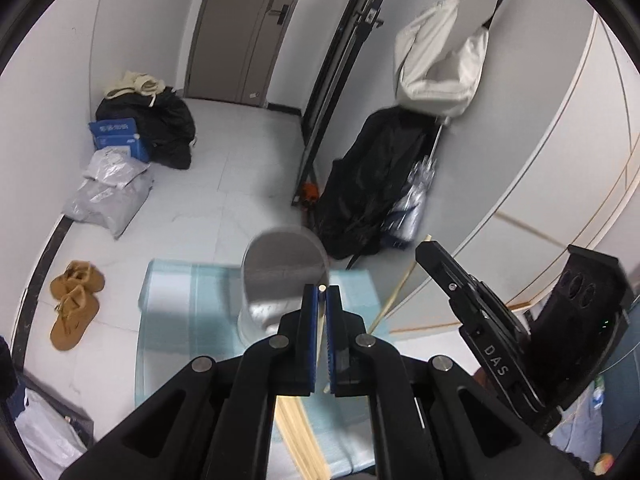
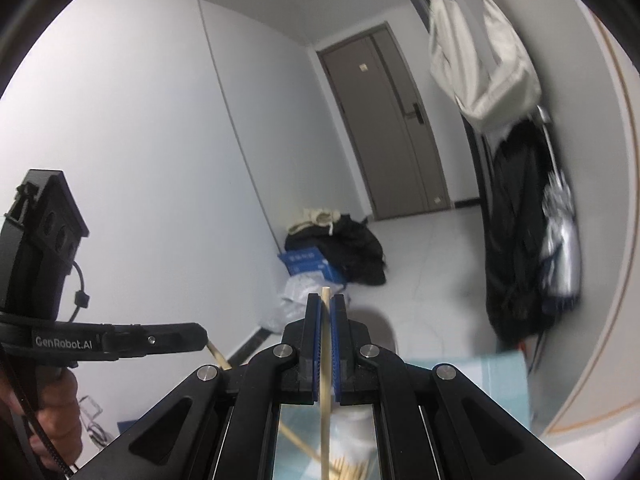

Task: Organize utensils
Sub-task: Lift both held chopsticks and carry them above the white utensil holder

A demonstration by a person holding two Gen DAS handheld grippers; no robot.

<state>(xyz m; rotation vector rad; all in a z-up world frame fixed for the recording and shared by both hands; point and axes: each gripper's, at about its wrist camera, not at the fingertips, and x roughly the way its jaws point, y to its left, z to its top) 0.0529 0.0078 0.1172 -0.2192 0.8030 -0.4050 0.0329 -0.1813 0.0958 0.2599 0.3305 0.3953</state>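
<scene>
My left gripper (image 1: 322, 292) is shut on a thin wooden chopstick (image 1: 322, 289) whose tip shows between the blue pads. Just beyond it stands a white utensil cup (image 1: 280, 280) on a light blue mat (image 1: 176, 308). My right gripper (image 2: 326, 300) is shut on another wooden chopstick (image 2: 325, 344) that runs up between its pads. The right gripper also shows at the right of the left wrist view (image 1: 430, 252), with its chopstick (image 1: 396, 288) slanting down. The left gripper shows at the left of the right wrist view (image 2: 202, 336). More chopsticks (image 2: 352, 470) lie below.
The mat lies on a glass table (image 1: 160, 360) above a tiled floor. On the floor are brown shoes (image 1: 74, 308), grey bags (image 1: 110, 192), a blue box (image 1: 118, 138) and dark clothes (image 1: 168, 128). A black coat (image 1: 376, 184) and white bag (image 1: 440, 64) hang at the right wall.
</scene>
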